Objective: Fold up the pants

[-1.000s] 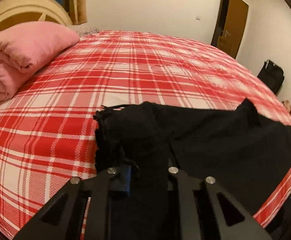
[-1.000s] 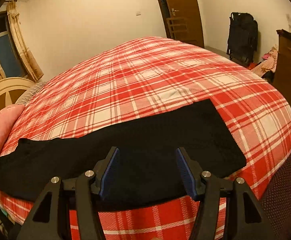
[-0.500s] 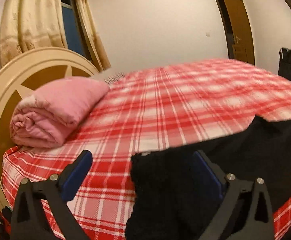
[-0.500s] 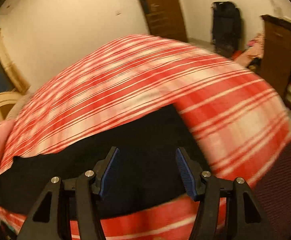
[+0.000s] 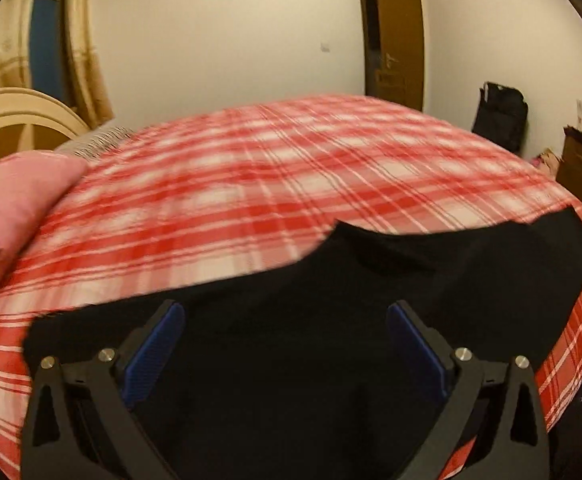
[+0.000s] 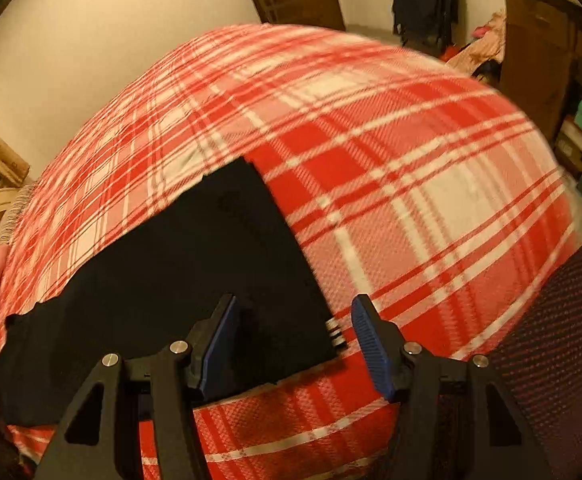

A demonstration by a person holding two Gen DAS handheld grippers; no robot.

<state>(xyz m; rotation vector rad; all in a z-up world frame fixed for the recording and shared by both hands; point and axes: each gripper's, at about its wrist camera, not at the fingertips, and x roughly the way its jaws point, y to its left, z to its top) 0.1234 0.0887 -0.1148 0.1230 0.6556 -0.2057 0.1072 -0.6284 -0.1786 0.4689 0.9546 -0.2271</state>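
Black pants lie flat along the near edge of a bed with a red and white plaid cover. My left gripper hovers open over the middle of the cloth, nothing between its blue pads. In the right wrist view the pants stretch away to the left, their right end beneath my right gripper. That gripper is open too, straddling the near right corner of the cloth, with a small white tag showing at the edge.
A pink folded blanket lies at the left by the cream headboard. A brown door, a black bag and a dark wooden cabinet stand beyond the bed. A dark red rug lies right of the bed.
My left gripper let go of the pants' bunched end, opened wide and swung right over the cloth's middle. My right gripper, still open, moved right to the pants' right end.
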